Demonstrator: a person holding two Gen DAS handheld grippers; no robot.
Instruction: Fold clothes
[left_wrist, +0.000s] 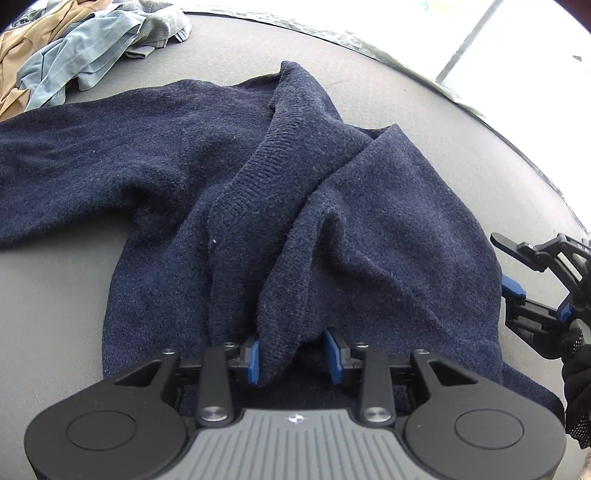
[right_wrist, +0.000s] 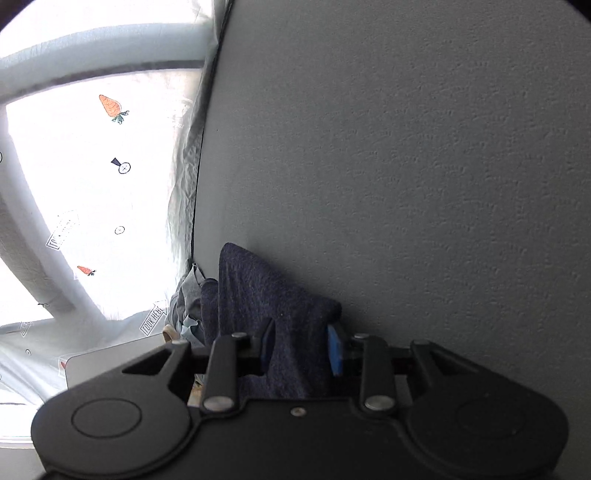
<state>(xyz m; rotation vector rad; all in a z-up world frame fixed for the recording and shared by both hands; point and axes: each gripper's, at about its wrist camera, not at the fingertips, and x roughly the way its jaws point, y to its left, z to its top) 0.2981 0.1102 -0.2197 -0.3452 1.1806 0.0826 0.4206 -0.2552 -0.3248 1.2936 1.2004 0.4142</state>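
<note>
Grey table (left_wrist: 55, 288) carried the work: a navy knit sweater (left_wrist: 184, 155) lay spread across its middle, one sleeve stretched flat to the left, the right half rucked into ridges. Far left corner held a heap of other clothes (left_wrist: 74, 48), tan and pale blue, crumpled. Left gripper (left_wrist: 291, 356) sat at the sweater's near edge, blue pads standing either side of a raised fold of knit, seemingly pinching it. Right gripper (right_wrist: 301, 349) likewise had navy cloth bunched between its pads, at the garment's right edge; grip looked closed on it, though the left pad was part hidden. Judged step: a two-point hold on the near hem or side, mid-fold. Next move called for both grips to hold firm while the cloth travelled together, level, so the knit did not sag or twist.
</note>
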